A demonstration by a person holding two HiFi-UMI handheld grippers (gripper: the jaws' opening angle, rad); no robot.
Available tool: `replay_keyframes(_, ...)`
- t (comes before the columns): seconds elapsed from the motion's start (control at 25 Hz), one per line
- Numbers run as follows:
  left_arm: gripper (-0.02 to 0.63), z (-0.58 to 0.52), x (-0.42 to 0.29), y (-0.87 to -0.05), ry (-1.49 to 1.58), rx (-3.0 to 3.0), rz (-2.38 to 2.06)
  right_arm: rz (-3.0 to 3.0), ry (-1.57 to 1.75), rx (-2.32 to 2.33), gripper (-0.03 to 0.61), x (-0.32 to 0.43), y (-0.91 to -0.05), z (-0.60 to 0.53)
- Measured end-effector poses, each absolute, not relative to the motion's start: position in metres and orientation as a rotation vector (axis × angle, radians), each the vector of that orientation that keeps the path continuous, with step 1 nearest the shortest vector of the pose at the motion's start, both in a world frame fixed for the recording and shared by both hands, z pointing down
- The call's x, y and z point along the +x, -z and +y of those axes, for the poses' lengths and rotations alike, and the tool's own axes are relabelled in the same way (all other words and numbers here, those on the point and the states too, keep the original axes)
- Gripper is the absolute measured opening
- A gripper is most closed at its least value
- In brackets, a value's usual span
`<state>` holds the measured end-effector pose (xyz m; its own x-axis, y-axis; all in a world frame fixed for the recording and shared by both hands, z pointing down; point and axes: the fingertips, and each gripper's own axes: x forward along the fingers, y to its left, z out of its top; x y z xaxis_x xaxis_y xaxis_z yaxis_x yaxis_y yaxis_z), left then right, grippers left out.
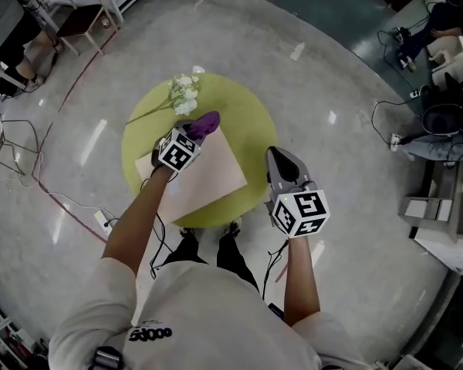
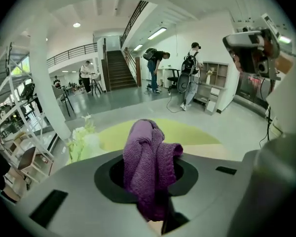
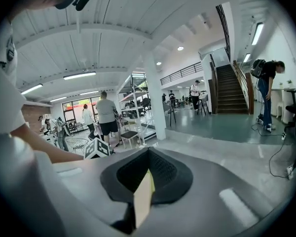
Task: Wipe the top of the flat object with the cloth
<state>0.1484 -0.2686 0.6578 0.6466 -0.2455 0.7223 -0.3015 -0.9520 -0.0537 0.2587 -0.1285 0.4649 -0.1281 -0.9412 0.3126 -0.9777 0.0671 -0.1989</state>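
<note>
Cloth, soft, light and floppy, hangs bunched in the closed jaws of your left gripper above the flat board on the green table; grip it mid-fold, while your right gripper is closed on nothing.

The head view is taken from high above, looking steeply down on the round green worktop at frame centre. The left gripper view is set close behind the left tool, low and almost level, so the cloth clamped in it fills the lower middle, with the worktop behind. The right gripper view is carried on the right tool and is tilted upward toward the ceiling. A staircase is shared by both gripper views.
</note>
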Motion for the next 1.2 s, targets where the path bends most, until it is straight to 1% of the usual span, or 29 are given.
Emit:
replay_keyframes(0.24, 0.092, -0.275, 0.156, -0.700, -1.320, 2.711, -0.436, -2.245, -0.516, 1.958, 0.005, 0.257, -0.470, -0.121)
replay_keyframes(0.52, 0.092, -0.263, 0.162, -0.702, -1.323, 2.743, -0.375, -2.214, -0.494, 1.934, 0.005, 0.260, -0.481, -0.113)
replay_keyframes(0.92, 0.092, -0.147, 0.182, -0.702, -1.350, 2.839, 0.070, -2.194, -0.460, 1.932, 0.008, 0.251, -0.482, -0.097)
replay_keyframes(1.2, 0.091, -0.075, 0.183, -0.705, -1.385, 2.865, 0.279, -2.174, -0.470, 1.988, 0.008, 0.245, -0.482, -0.078)
